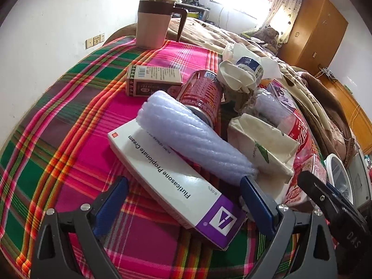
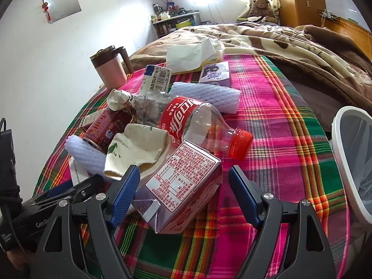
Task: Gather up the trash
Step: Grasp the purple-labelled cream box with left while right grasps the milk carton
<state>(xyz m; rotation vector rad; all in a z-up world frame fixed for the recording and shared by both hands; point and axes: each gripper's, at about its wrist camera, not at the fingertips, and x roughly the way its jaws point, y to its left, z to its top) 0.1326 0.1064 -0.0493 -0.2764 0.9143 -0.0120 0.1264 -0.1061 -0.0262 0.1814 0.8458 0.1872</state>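
A pile of trash lies on a plaid cloth. My left gripper (image 1: pixel 183 196) is open around a white and purple cream box (image 1: pixel 172 181); a purple foam sleeve (image 1: pixel 195 134) lies across the box, beside a red can (image 1: pixel 202 93) and a crumpled paper cup (image 1: pixel 260 144). My right gripper (image 2: pixel 183 188) is open around a pink and white drink carton (image 2: pixel 183 186). Behind the carton lie a clear Coca-Cola bottle (image 2: pixel 193 121) with a red cap, a crumpled paper cup (image 2: pixel 137 148) and a second foam sleeve (image 2: pixel 207 95).
A white bin with a liner (image 2: pixel 348 158) stands at the right edge of the bed. A pink mug with a brown lid (image 1: pixel 153 23) stands at the far end of the cloth. A small brown box (image 1: pixel 151 79), tissues (image 2: pixel 190 55) and a blanket (image 2: pixel 290 46) lie beyond.
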